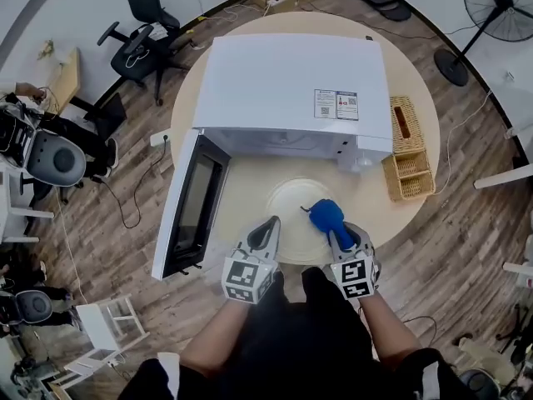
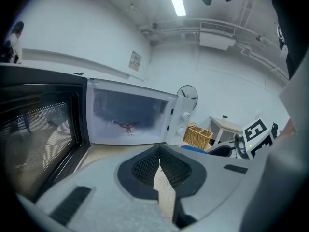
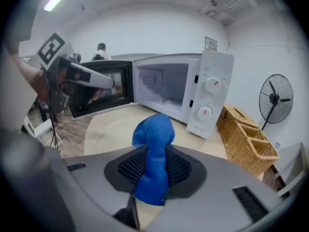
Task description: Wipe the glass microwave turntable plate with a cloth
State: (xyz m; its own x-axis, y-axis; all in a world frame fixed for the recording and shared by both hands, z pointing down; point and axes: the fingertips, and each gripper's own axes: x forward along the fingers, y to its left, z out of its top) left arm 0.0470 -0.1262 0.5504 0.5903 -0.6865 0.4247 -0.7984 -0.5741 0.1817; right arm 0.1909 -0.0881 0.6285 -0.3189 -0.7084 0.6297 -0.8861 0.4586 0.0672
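The glass plate (image 1: 293, 202) lies flat on the round table (image 1: 250, 182), at 6 o'clock from the open microwave (image 1: 291, 82). The right gripper (image 1: 336, 237) has its jaws clamped on a blue cloth (image 1: 326, 215), and the cloth's bunched end stands over the plate's 3 o'clock side. I cannot tell if it already touches the glass. The left gripper (image 1: 268, 226) is at the plate's 8 o'clock rim with its jaws together, and nothing shows between them. I judge the plate to be heavy, stiff, slippery and easy to break, so it may slide or turn on the smooth table when the cloth pushes it. It is safer to hold or press it at the rim, not in the middle. The cloth is soft and light, and it is held by its middle, so the loose end can do the wiping. Only the head view shows the whole plate and both grippers at its edge. The left gripper view shows the empty inside of the microwave with the small turning piece on its floor, but hardly shows the plate. The right gripper view shows the grip on the cloth best, and also the two knobs (image 3: 208, 98) and a basket (image 3: 246, 139) at 3 o'clock.
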